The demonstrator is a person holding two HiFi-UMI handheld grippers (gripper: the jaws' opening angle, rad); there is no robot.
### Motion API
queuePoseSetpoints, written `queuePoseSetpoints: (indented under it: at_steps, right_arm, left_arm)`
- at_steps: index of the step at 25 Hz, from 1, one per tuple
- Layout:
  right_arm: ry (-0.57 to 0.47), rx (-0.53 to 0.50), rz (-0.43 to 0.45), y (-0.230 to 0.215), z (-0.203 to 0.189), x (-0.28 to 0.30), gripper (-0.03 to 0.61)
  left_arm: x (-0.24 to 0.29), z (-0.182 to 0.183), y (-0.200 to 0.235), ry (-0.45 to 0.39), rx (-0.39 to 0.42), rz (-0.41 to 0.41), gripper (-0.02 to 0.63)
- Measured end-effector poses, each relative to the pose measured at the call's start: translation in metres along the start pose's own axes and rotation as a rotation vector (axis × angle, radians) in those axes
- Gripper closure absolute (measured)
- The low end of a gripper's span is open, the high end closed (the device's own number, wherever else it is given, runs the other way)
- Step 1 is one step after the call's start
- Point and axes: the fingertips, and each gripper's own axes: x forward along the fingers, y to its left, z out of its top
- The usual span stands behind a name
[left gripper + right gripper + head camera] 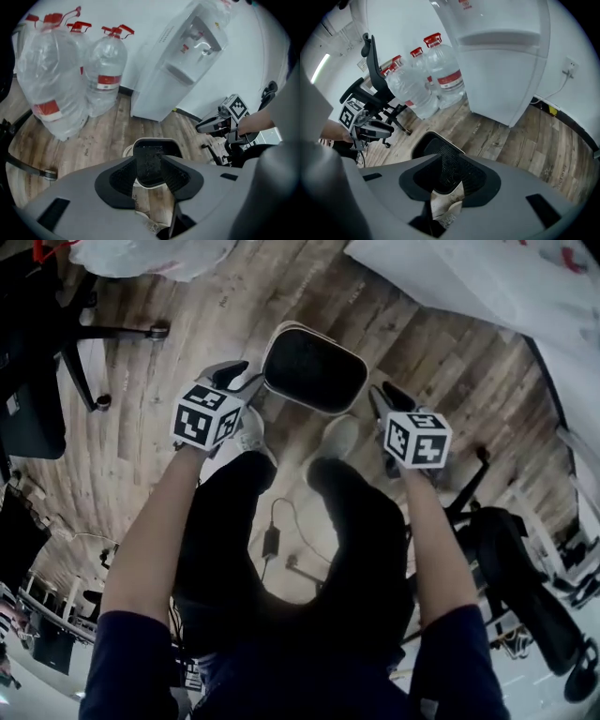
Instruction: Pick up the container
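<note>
The container (314,368) is a white rounded bin with a dark inside, standing on the wood floor just ahead of the person's shoes. My left gripper (239,379) is at its left rim and my right gripper (386,397) at its right rim, one on each side. Both stand open; I cannot tell whether any finger touches the rim. In the left gripper view the container (151,161) shows in the gap of the left gripper (149,183). The right gripper view shows the container (443,157) beyond the right gripper (447,187).
Large water bottles (61,70) and a white water dispenser (183,61) stand by the wall beyond the container. An office chair (56,343) is at the left and another chair (525,587) at the right. A cable with an adapter (272,540) lies on the floor.
</note>
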Motion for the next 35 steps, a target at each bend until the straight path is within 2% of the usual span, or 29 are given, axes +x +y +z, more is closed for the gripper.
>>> queuePoseSetpoints:
  at_steps: [7, 13, 18, 21, 23, 25, 30, 35]
  right_arm:
    - [0.088, -0.006, 0.017, -0.035, -0.039, 0.083, 0.42]
    - [0.089, 0.081, 0.049, -0.054, -0.053, 0.13, 0.396]
    - [0.142, 0.033, 0.022, -0.059, -0.059, 0.158, 0.399]
    - [0.164, -0.013, -0.007, -0.06, -0.063, 0.162, 0.451]
    - [0.172, -0.047, -0.025, -0.059, -0.063, 0.163, 0.468]
    - [0.179, -0.075, -0.046, -0.059, -0.061, 0.163, 0.48]
    - [0.19, -0.13, -0.068, -0.055, -0.06, 0.159, 0.491]
    - [0.186, -0.129, -0.068, -0.044, -0.045, 0.127, 0.492]
  left_arm:
    - [0.074, -0.045, 0.034, 0.082, -0.073, -0.012, 0.391]
    - [0.119, -0.07, 0.037, 0.12, -0.098, -0.041, 0.383]
    - [0.143, -0.089, 0.044, 0.179, -0.11, -0.025, 0.385]
    - [0.148, -0.094, 0.042, 0.197, -0.145, -0.033, 0.393]
    - [0.148, -0.095, 0.04, 0.211, -0.156, -0.043, 0.439]
    - [0.148, -0.094, 0.04, 0.217, -0.161, -0.04, 0.449]
    - [0.142, -0.096, 0.037, 0.242, -0.151, -0.019, 0.467]
    - [0.11, -0.071, 0.027, 0.228, -0.13, -0.011, 0.469]
